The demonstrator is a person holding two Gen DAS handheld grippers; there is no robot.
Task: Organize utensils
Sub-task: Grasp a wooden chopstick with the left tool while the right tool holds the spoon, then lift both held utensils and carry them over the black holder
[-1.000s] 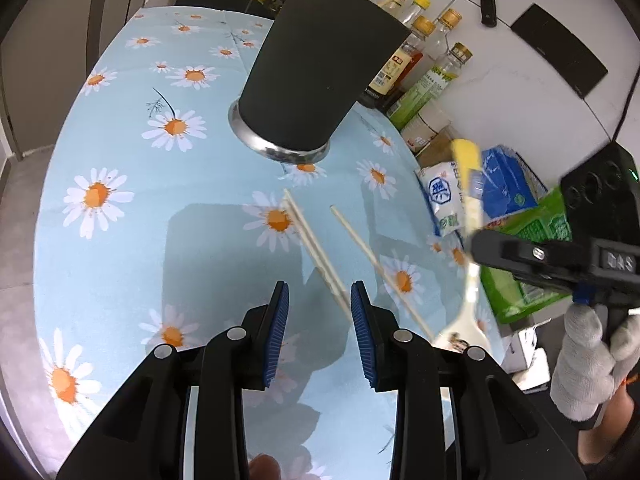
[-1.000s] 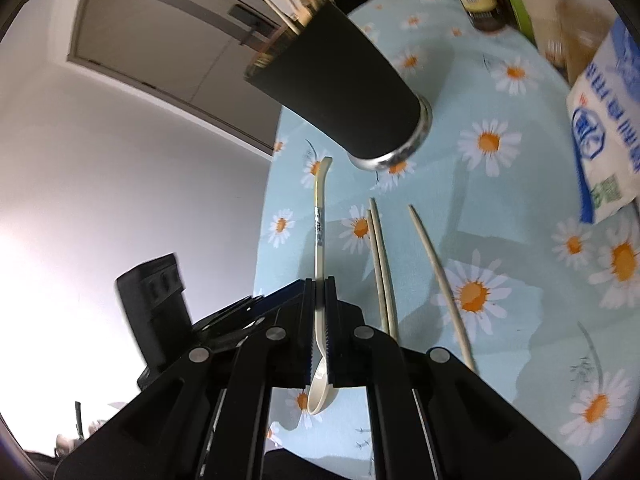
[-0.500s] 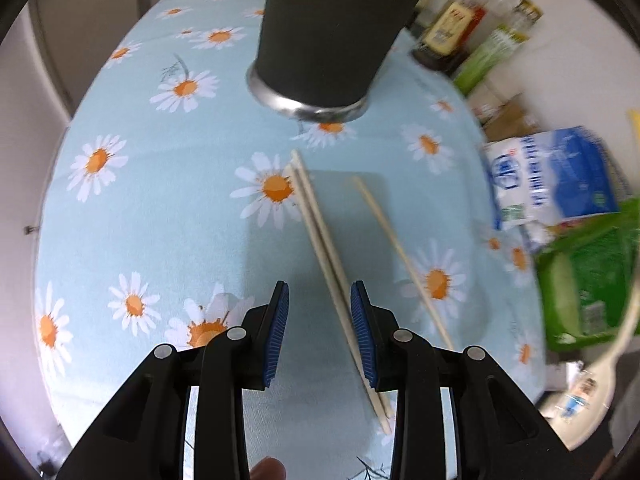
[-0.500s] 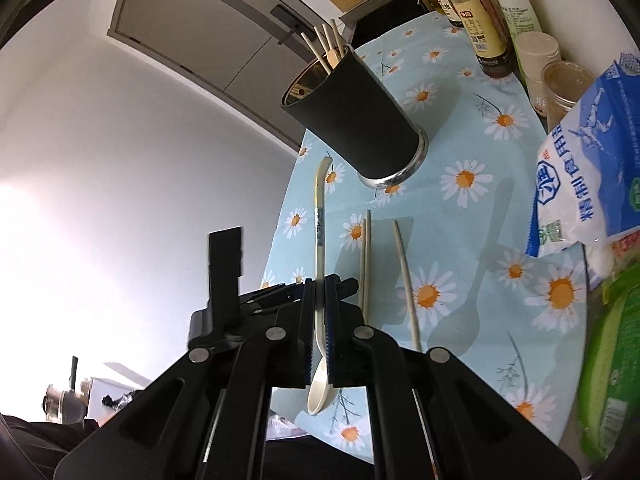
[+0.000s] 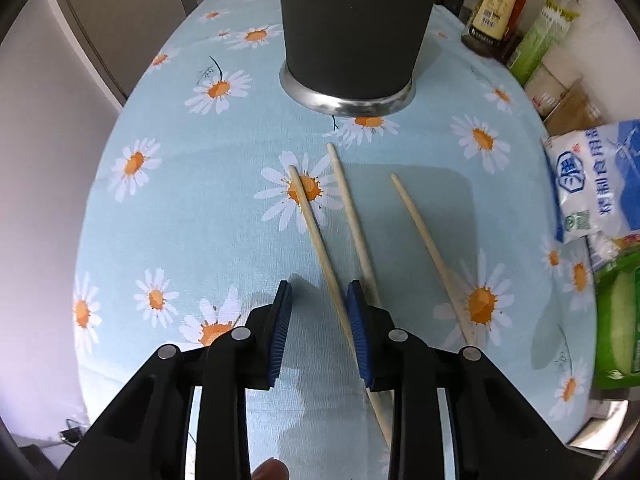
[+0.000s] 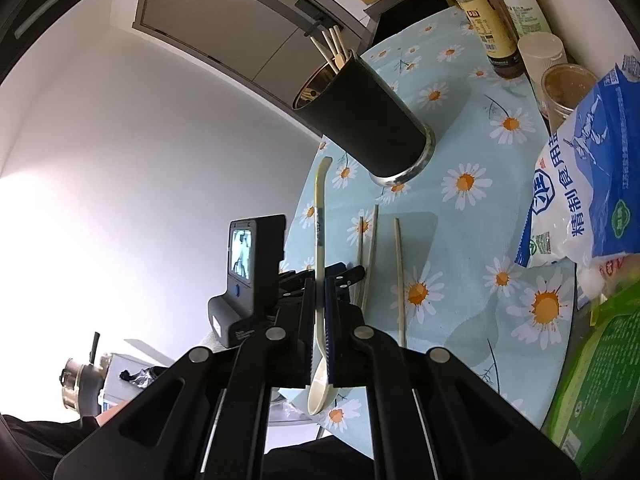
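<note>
Right hand-held gripper (image 6: 319, 320) clamping cream spoon (image 6: 319, 240), left hand-held gripper (image 5: 319, 320) wide over pale, seemingly wooden chopsticks (image 5: 348, 216)

White wall (image 6: 120, 152), grey cabinets (image 6: 240, 28), daisy-print tablecloth (image 5: 192, 216).

Ahead and to the right of the right claw lies a blue-and-white bag (image 6: 592, 204) — its large characters read 精制食用盐. The same bag (image 5: 596, 184) sits far right of the left claw. The yellow label on a dark bottle (image 5: 494, 12) beyond it — and the bottle labels (image 6: 486, 28) — are too small to read
</note>
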